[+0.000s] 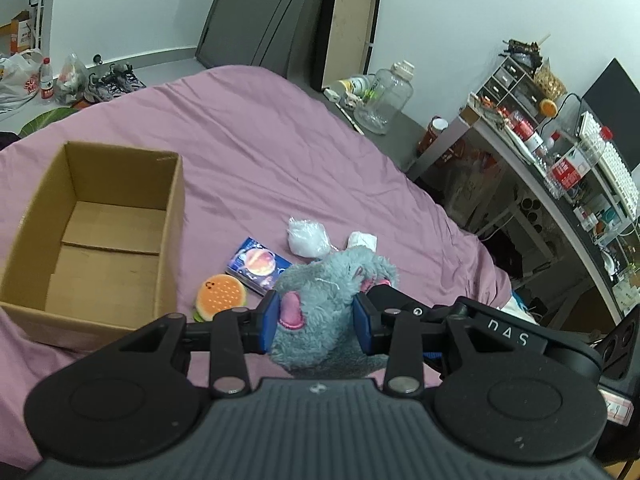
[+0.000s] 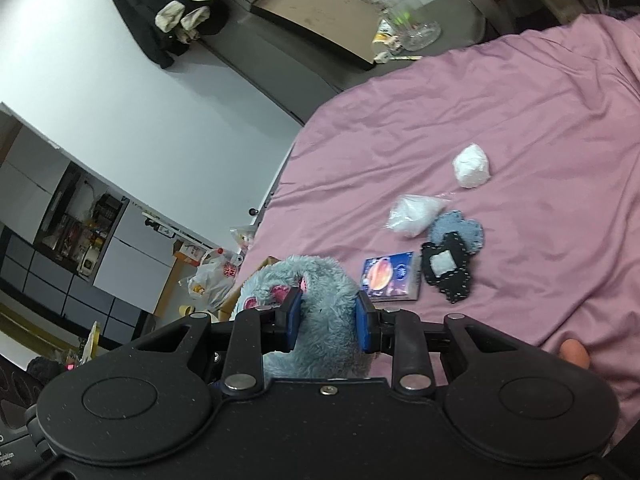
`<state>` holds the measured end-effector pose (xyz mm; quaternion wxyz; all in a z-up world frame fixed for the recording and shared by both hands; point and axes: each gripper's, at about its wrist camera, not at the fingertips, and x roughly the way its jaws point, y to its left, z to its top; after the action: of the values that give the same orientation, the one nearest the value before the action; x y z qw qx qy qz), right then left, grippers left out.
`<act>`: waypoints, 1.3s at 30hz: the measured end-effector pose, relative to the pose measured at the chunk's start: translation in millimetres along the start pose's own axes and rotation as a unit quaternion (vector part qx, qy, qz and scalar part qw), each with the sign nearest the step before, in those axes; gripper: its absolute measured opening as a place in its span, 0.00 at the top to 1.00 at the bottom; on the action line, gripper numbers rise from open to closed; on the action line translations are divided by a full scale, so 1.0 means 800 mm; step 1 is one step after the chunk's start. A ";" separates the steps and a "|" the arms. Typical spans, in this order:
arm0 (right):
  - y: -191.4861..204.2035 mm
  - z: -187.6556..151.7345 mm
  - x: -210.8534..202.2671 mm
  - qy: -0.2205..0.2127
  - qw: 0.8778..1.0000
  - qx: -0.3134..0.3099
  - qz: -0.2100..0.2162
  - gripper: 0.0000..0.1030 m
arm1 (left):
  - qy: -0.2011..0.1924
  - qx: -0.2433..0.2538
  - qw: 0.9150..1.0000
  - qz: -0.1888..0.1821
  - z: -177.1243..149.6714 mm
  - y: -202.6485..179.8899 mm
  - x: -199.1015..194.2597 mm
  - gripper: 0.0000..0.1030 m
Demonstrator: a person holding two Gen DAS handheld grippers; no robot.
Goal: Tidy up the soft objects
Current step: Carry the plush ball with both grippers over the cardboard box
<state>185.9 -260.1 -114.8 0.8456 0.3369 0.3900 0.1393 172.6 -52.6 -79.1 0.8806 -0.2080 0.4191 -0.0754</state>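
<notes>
A fluffy blue plush toy (image 1: 328,300) with pink patches is held above the pink bed by both grippers. My left gripper (image 1: 316,316) is shut on one part of it. My right gripper (image 2: 329,320) is shut on the plush toy (image 2: 320,300) too. An open, empty cardboard box (image 1: 92,240) stands on the bed at the left. On the bed lie a burger-shaped squishy (image 1: 220,296), a blue tissue pack (image 1: 258,264), two white soft bundles (image 2: 472,166) (image 2: 412,214) and a blue-and-black felt piece (image 2: 450,256).
The pink bedsheet (image 1: 260,152) covers the bed. A cluttered desk (image 1: 560,160) with bottles stands to the right, a large clear jar (image 1: 384,96) beyond the bed. Bags and shoes (image 1: 112,82) lie on the floor at the far left.
</notes>
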 end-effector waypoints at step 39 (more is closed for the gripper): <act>0.161 -0.040 0.151 0.057 0.995 -0.084 -0.007 0.73 | -0.056 -0.080 0.995 -0.007 0.063 0.178 -0.040 0.65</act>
<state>244.6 -90.3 -111.1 0.8482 0.2534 0.4269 0.1849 185.0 101.2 -89.6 0.8827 -0.2849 0.3721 -0.0356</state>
